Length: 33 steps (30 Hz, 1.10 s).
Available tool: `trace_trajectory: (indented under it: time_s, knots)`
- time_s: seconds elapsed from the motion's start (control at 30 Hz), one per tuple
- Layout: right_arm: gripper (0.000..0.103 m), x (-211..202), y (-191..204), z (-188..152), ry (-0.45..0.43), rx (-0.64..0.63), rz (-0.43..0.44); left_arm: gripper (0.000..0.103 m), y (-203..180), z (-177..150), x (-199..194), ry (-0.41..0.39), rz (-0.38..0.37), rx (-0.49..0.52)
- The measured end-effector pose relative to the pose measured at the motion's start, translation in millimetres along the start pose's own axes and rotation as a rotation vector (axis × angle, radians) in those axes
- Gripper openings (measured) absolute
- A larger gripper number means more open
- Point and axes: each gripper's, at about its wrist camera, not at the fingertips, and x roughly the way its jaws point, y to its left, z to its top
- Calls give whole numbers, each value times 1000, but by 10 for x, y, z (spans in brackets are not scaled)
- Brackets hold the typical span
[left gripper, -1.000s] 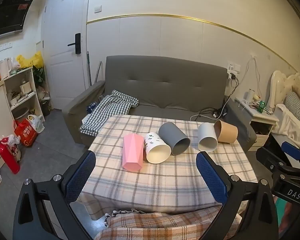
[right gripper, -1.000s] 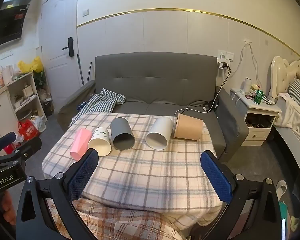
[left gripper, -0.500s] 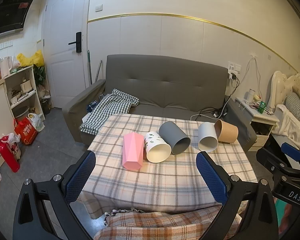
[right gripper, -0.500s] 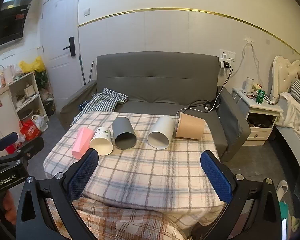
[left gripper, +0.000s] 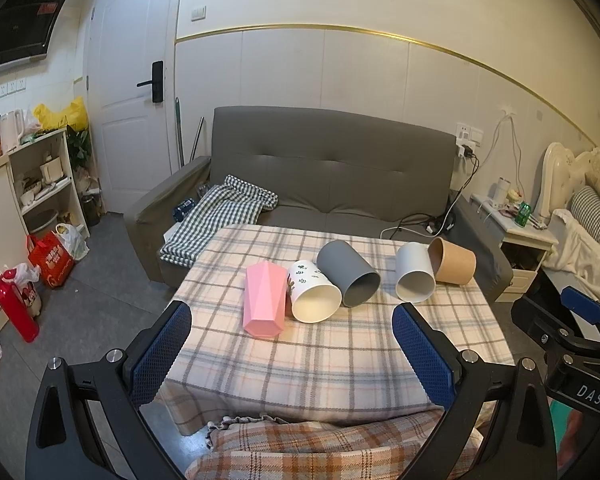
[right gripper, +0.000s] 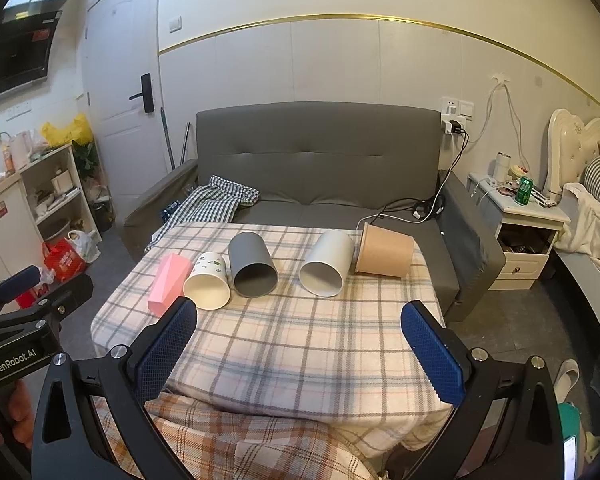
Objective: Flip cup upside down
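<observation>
Left gripper (left gripper: 291, 350) wide, right gripper (right gripper: 299, 346) wide, five cups (left gripper: 315, 297) lying ahead, untouched

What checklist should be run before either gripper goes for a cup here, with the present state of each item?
1. Left gripper open, holding nothing: ok.
2. Right gripper open, holding nothing: ok.
3. Any cup already upside down: not ok; pink cup, patterned cup, dark grey cup, white cup and brown cup all lie on their sides.
4. Pink and patterned cups apart: cannot tell.
5. Tablecloth flat near the cups: ok.
</observation>
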Motion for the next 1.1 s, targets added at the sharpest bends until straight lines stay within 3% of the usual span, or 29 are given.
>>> trace_trajectory:
  time_s: [0.77, 1.1]
  knots:
    - [103, 9, -19, 6, 0, 2, -3, 103, 4, -35, 11, 5, -5, -6]
    - [103, 69, -69, 36, 4, -21, -23, 103, -140, -39, 75, 42, -8, -13]
